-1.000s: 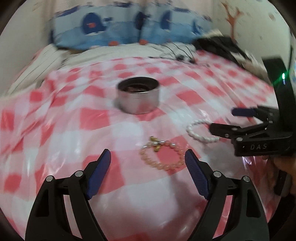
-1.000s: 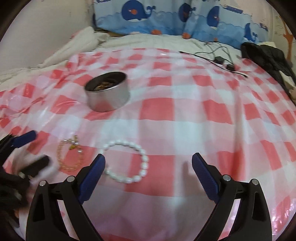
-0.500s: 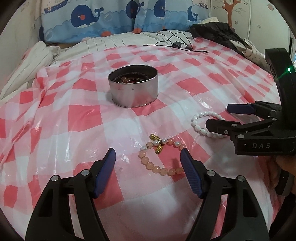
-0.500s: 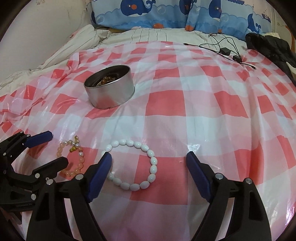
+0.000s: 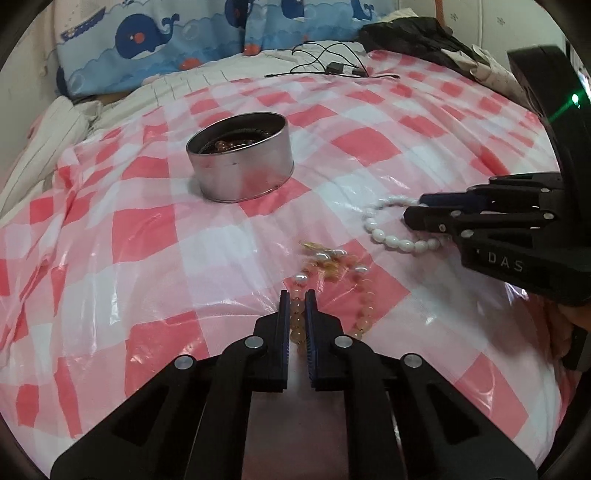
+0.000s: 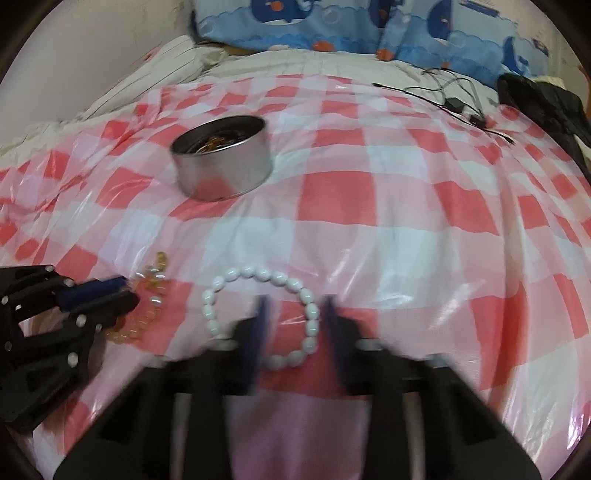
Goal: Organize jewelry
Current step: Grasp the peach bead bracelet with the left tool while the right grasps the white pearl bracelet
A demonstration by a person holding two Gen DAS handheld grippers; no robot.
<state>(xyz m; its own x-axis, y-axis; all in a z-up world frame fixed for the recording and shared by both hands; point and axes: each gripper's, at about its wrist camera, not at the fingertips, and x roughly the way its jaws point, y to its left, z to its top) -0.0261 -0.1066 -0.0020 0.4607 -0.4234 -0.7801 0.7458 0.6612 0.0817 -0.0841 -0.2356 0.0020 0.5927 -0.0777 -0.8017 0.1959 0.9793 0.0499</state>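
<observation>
— Since half a second ago both tongs have narrowed: the left gripper [image 5: 297, 295] was wide apart and now its blue pads pinch one side of the pink bead bracelet with gold charms [image 5: 364, 295] on the cloth.

— And the right gripper [image 6: 293, 306]?

— Its jaws have come much closer, one on each side of the right part of the white oval-bead bracelet [image 6: 258, 317], but a gap remains and the fingers are blurred, so I cannot tell if they touch the beads.

— What does each view add?

— Left wrist view shows the pink beads between the pads; the right wrist view shows only that gripper [image 6: 110, 295] from the side, half hiding the bracelet [image 6: 147, 295]. Left view also shows the white bracelet [image 5: 388, 236] partly behind the right gripper [image 5: 417, 210].

— And the surroundings?

— Everything lies on a shiny red-and-white checked plastic cloth [image 5: 147, 229] spread over a bed. A round silver metal tin [image 5: 242, 162], holding some beads, stands well behind the bracelets. Farther back are blue whale-print pillows [image 5: 147, 40], a black cable [image 5: 332, 66] and dark clothing [image 5: 410, 33].

— Any writing?

— The letters "DAS" [image 5: 505, 261] on the right gripper's body, and a green light [image 5: 574, 98] above.
</observation>
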